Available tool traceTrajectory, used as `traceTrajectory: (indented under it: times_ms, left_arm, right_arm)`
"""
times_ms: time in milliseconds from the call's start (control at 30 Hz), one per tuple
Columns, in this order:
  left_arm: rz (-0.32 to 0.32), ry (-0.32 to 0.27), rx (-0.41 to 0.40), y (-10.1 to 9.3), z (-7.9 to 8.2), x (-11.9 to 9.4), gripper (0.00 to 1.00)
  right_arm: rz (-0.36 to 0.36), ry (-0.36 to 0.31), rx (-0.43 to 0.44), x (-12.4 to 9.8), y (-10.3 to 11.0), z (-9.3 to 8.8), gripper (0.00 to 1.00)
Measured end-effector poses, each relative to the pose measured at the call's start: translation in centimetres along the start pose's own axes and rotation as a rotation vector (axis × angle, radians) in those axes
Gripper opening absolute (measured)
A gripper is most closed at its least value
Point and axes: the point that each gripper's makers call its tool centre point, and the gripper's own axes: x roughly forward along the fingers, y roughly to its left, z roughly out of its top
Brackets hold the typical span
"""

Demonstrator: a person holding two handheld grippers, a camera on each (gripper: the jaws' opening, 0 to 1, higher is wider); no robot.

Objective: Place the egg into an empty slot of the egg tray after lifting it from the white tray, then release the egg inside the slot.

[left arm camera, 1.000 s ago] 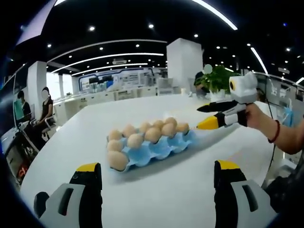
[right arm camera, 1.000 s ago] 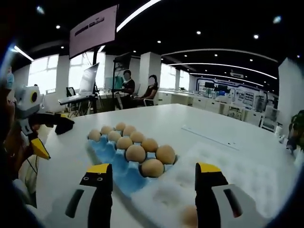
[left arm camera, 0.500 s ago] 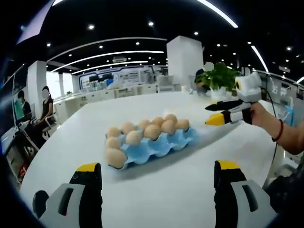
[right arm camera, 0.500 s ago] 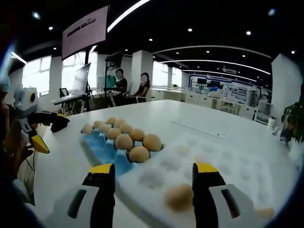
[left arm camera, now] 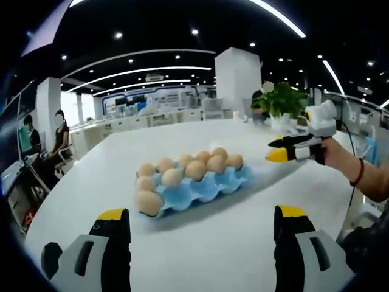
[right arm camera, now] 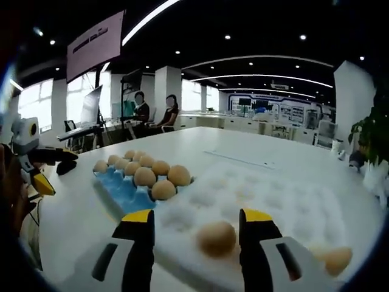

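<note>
In the right gripper view the right gripper [right arm camera: 194, 234] stands wide open and empty, its jaws flanking an egg [right arm camera: 216, 238] that lies in a dimple of the white tray [right arm camera: 267, 201]. The blue egg tray [right arm camera: 120, 187] lies to the left, its near slots apparently free (the far ones hold eggs). The left gripper [left arm camera: 200, 234] is open and holds nothing. Closing off-centre could roll the egg away; too hard a squeeze might crack it.

blue egg tray [left arm camera: 200, 190] with eggs on white table [left arm camera: 200, 243]; left tool [left arm camera: 200, 240] wide apart.
</note>
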Motion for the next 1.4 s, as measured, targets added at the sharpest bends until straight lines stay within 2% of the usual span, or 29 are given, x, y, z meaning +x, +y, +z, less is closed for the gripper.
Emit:
traceTrajectory:
  times_ms: [267, 367, 533, 767, 933, 1033, 1100, 1200, 1400]
  left_arm:
    - [-0.020, -0.037, 0.008, -0.5, 0.8, -0.1, 1.00]
    - [-0.021, -0.036, 0.010, -0.5, 0.8, -0.1, 1.00]
    - [-0.024, -0.038, 0.014, -0.6, 1.0, 0.0, 1.00]
    - [-0.030, -0.040, 0.018, -0.7, 1.2, 0.1, 1.00]
    - [-0.031, -0.037, 0.017, -0.7, 1.2, 0.2, 1.00]
    - [-0.031, -0.032, 0.023, -0.7, 1.2, 0.3, 1.00]
    - [-0.034, -0.035, 0.023, -0.8, 1.2, 0.3, 1.00]
    - [-0.038, -0.037, 0.026, -0.9, 1.3, 0.3, 1.00]
    - [-0.032, -0.026, 0.027, -0.7, 0.8, 0.0, 1.00]
  right_arm:
    - [-0.022, 0.041, -0.036, -0.3, -0.1, -0.8, 0.46]
    - [-0.059, 0.078, -0.111, -0.4, -0.7, -1.1, 0.42]
    - [-0.066, 0.127, -0.200, -0.5, -0.9, -1.6, 0.38]
    - [-0.004, 0.193, -0.186, -0.5, -1.1, -1.6, 0.35]
    - [0.001, 0.217, -0.183, -0.3, -1.4, -1.7, 0.32]
    - [0.010, 0.251, -0.156, -0.4, -1.2, -1.9, 0.30]
    - [0.034, 0.308, -0.135, -0.3, -1.3, -2.1, 0.30]
    - [0.053, 0.352, -0.131, -0.1, -1.4, -2.1, 0.30]
    - [0.072, 0.369, -0.086, 0.4, -1.8, -2.3, 0.28]
